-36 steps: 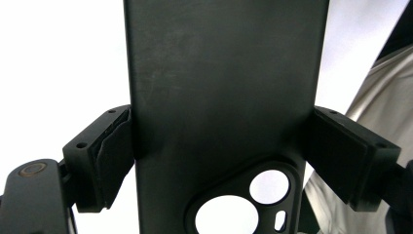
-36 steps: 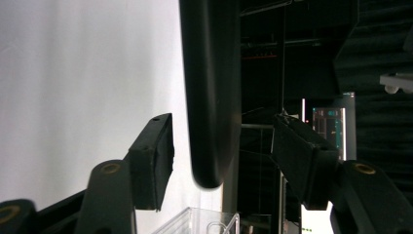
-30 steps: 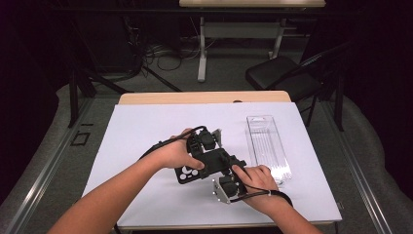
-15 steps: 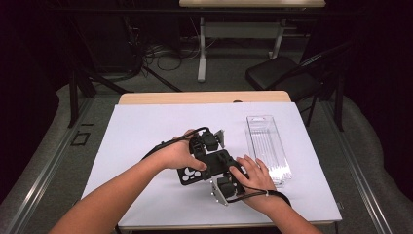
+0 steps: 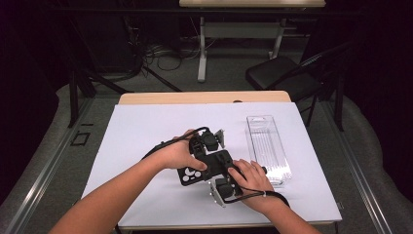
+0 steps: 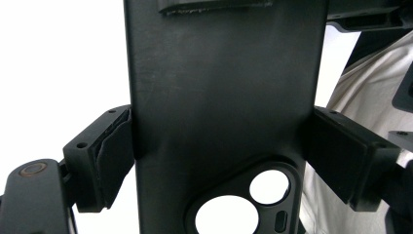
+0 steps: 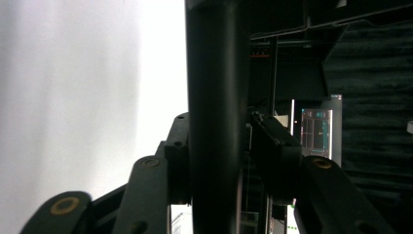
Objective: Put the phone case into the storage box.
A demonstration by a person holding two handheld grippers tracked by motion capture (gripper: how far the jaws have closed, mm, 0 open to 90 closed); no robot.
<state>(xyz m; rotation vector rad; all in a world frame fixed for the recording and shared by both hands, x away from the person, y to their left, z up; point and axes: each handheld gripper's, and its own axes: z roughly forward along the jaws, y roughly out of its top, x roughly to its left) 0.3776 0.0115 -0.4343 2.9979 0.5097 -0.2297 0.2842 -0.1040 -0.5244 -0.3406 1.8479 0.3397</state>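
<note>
I am holding the black phone case in the left tongs, clamped across its width above the white surface — the right tongs have just been closing onto its edge. Next I judge a firm two-handed grip is needed.

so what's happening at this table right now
A person holds a black phone case between two handheld tongs above the white table. The left tongs clamp it across its width. The right tongs have just been closing on its thin edge. A clear plastic box lies to the right, untouched.
</note>
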